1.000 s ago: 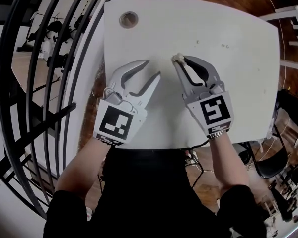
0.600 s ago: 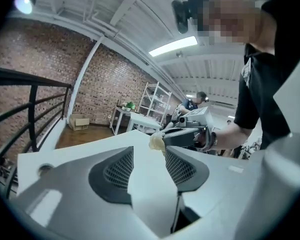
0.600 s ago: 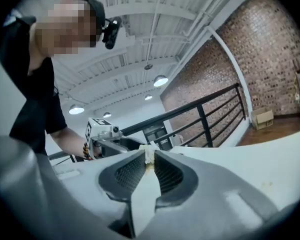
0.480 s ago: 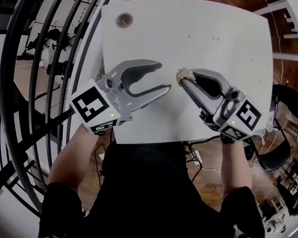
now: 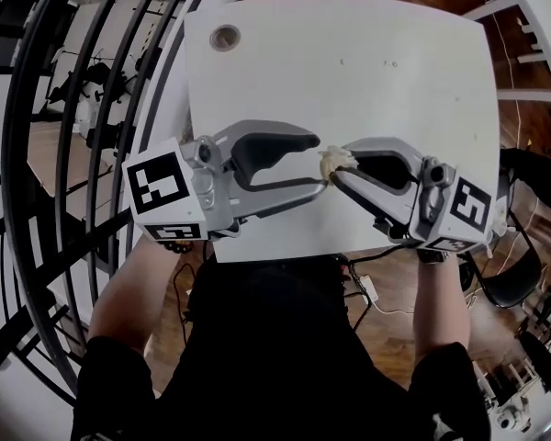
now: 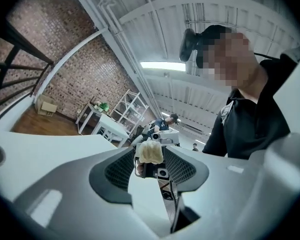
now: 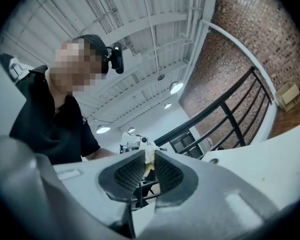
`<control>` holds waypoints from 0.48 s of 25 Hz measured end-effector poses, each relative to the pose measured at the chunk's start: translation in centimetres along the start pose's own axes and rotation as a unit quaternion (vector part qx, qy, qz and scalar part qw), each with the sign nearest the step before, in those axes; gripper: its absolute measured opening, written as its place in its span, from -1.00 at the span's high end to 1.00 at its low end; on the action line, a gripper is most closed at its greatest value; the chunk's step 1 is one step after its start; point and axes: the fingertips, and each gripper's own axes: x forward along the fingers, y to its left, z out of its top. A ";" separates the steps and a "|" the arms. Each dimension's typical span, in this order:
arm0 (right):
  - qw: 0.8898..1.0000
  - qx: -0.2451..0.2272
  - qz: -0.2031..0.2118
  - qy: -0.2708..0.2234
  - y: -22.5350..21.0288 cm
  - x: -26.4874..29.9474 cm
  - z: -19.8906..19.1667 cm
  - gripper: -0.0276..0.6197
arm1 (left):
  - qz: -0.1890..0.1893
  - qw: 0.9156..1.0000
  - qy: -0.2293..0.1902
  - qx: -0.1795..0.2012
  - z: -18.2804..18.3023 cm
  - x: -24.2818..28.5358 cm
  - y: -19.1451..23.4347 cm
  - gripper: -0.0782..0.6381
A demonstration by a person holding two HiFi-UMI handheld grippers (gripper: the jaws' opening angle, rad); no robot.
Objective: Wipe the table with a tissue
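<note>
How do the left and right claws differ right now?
The left claw gapes wide, having just been opening, and presses on nothing; the right claw is shut on a crumpled tissue. In the head view the left claw points rightward, the right claw leftward. Both are grey, held tip to tip over the white table, the tissue wad at the left claw's mouth.

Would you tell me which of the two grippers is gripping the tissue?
The right gripper: its jaws pinch the tissue, while those of the left gripper stand wide apart.
</note>
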 end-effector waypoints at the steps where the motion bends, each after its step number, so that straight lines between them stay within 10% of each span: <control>1: 1.000 -0.002 0.006 0.000 0.2 0.1 0.2 0.78 | -0.007 1.000 0.001 -0.002 0.2 0.1 -0.2 0.19; 12: 0.999 0.016 0.051 -0.010 2.3 0.1 2.2 0.72 | -0.050 0.999 -0.004 -0.017 1.8 0.5 -2.2 0.54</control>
